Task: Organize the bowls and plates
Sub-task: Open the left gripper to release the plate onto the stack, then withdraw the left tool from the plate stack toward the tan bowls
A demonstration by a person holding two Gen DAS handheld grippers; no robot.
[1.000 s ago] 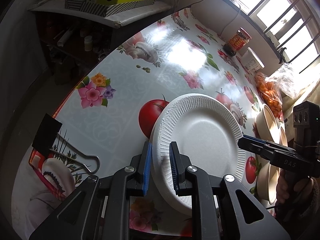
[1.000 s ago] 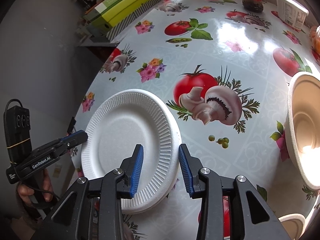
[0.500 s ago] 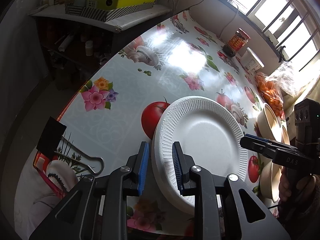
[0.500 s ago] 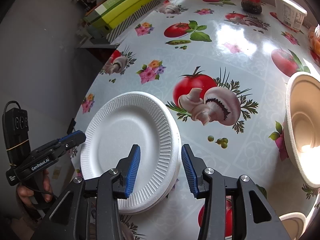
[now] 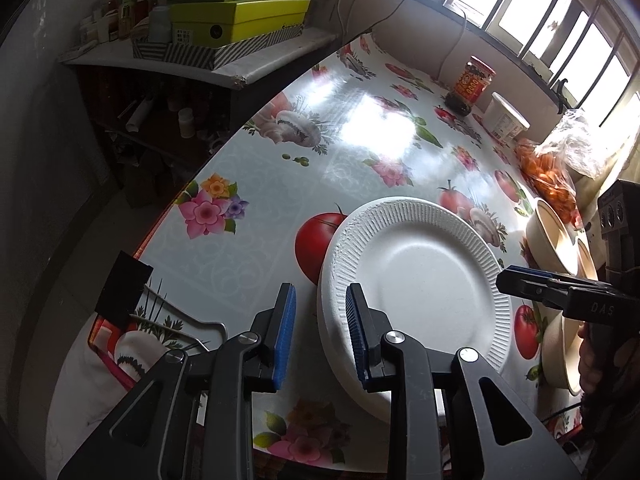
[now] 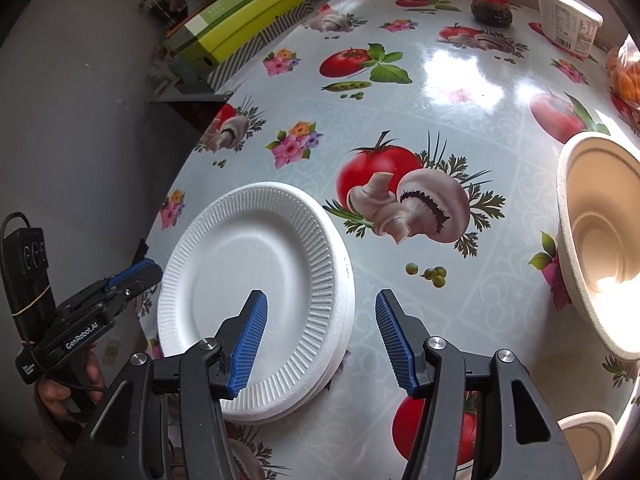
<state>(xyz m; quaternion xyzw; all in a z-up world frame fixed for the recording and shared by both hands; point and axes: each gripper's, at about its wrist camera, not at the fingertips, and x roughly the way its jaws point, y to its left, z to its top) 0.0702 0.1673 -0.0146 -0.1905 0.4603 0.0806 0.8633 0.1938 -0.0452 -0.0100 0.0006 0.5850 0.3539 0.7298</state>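
Observation:
A stack of white foam plates (image 5: 420,280) (image 6: 256,280) lies flat on the flowered tablecloth. My left gripper (image 5: 320,292) straddles the stack's left rim. Its jaws are opening and the blue pads stand clear of the foam. My right gripper (image 6: 320,296) straddles the right rim. Its jaws are opening wider, and its pads press on nothing. Each gripper also shows in the other's view, the right gripper (image 5: 504,278) at the stack's far edge and the left gripper (image 6: 152,270) likewise. Beige bowls (image 5: 552,236) (image 6: 600,240) stand to the right of the plates.
A sauce jar (image 5: 472,84), a white tub (image 5: 506,120) and a bag of orange food (image 5: 552,176) sit along the far window side. A black binder clip (image 5: 124,292) holds the cloth at the near left table edge. A shelf with green boxes (image 5: 236,20) stands beyond that edge.
Both pairs of jaws have spread apart from the plate rims, the right pair more. The plates stay on the table. The left wrist view has tipped slightly.

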